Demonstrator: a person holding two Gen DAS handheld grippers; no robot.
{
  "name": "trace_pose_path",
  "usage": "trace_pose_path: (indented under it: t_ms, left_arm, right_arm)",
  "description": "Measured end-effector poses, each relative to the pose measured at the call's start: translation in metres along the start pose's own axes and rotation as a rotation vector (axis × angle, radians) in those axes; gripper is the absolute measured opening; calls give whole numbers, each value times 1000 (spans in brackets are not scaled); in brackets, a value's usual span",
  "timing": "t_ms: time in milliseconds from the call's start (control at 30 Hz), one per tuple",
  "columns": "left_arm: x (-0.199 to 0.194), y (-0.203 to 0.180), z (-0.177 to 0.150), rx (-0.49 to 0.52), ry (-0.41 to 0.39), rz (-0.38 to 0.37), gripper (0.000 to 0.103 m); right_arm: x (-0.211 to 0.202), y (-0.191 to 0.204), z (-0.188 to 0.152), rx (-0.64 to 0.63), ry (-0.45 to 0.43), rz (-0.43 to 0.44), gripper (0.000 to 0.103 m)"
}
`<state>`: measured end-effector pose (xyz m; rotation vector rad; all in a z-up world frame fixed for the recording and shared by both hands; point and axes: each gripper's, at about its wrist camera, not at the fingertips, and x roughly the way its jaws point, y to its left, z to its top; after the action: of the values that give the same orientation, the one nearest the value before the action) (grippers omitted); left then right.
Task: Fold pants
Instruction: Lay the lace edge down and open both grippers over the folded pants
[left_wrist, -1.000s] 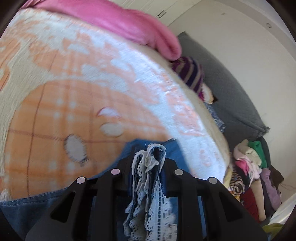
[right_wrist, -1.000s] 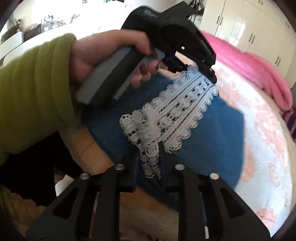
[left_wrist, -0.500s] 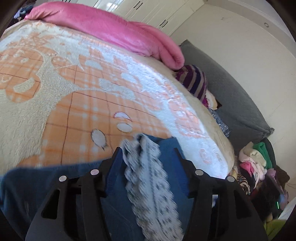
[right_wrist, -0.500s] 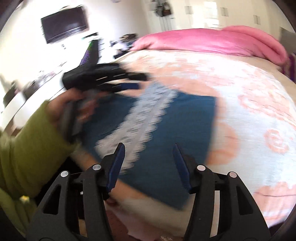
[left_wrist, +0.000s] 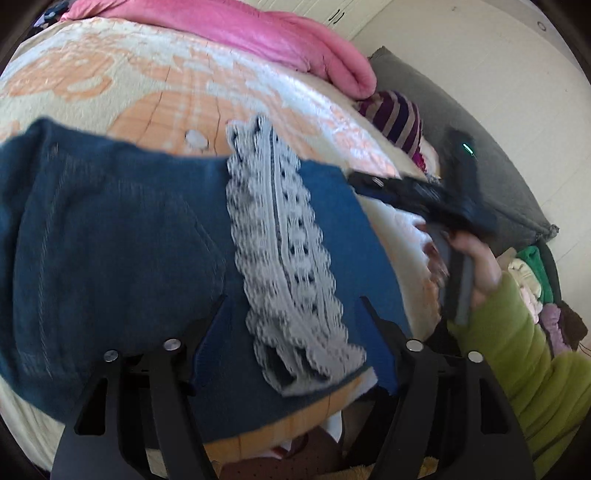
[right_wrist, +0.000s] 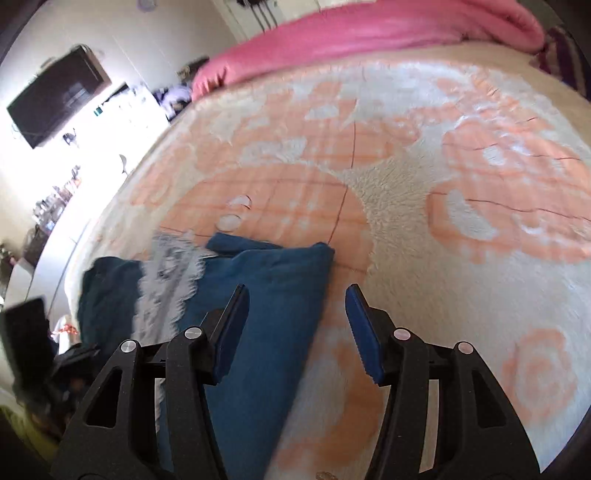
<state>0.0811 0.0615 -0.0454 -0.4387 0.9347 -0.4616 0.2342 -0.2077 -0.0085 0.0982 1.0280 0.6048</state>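
Note:
Blue denim pants (left_wrist: 110, 240) with a white lace strip (left_wrist: 280, 258) lie spread flat on the orange-and-cream blanket (left_wrist: 166, 74). My left gripper (left_wrist: 291, 306) hovers over their near edge, its jaws opening wide; the lace lies beneath the gap and the pads do not touch it. My right gripper (left_wrist: 364, 182), held by a hand in a green sleeve (left_wrist: 517, 350), is off the right edge of the pants. In the right wrist view the right gripper (right_wrist: 295, 306) is open with nothing gripped, above the corner of the pants (right_wrist: 266, 288) and bare blanket (right_wrist: 443, 221).
A pink duvet (left_wrist: 258, 33) is bunched along the far side of the bed. A striped garment (left_wrist: 395, 118), a grey cushion (left_wrist: 498, 177) and a pile of clothes (left_wrist: 535, 280) sit to the right. A dark screen (right_wrist: 55, 96) hangs on the wall.
Both grippers were shut on the lace-trimmed fold of the pants; they have opened and let go. The pants now lie flat, and both grippers have drawn back, the right one swinging off to the side.

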Motion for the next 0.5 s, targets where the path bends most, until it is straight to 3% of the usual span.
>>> trace_pose_path:
  t_ms: [133, 200, 233, 267, 333, 400, 500]
  left_arm:
    - [5, -6, -4, 16, -11, 25, 71]
    - [9, -10, -3, 28, -1, 37, 48]
    - [9, -15, -4, 51, 2, 59, 33]
    - [8, -20, -5, 87, 0, 85, 29]
    - [6, -27, -7, 156, 6, 142, 28]
    - [5, -27, -10, 188, 7, 195, 28]
    - [8, -18, -11, 162, 21, 200, 30]
  right_arm:
    - [17, -2, 2, 37, 18, 50, 48]
    - [14, 5, 2, -6, 9, 70, 14]
    - [11, 9, 2, -38, -5, 64, 11]
    - [6, 14, 1, -79, -21, 45, 9]
    - [-2, 19, 0, -133, -49, -24, 8]
    - [-2, 14, 0, -120, -46, -38, 9]
    - [13, 9, -1, -119, -19, -90, 19]
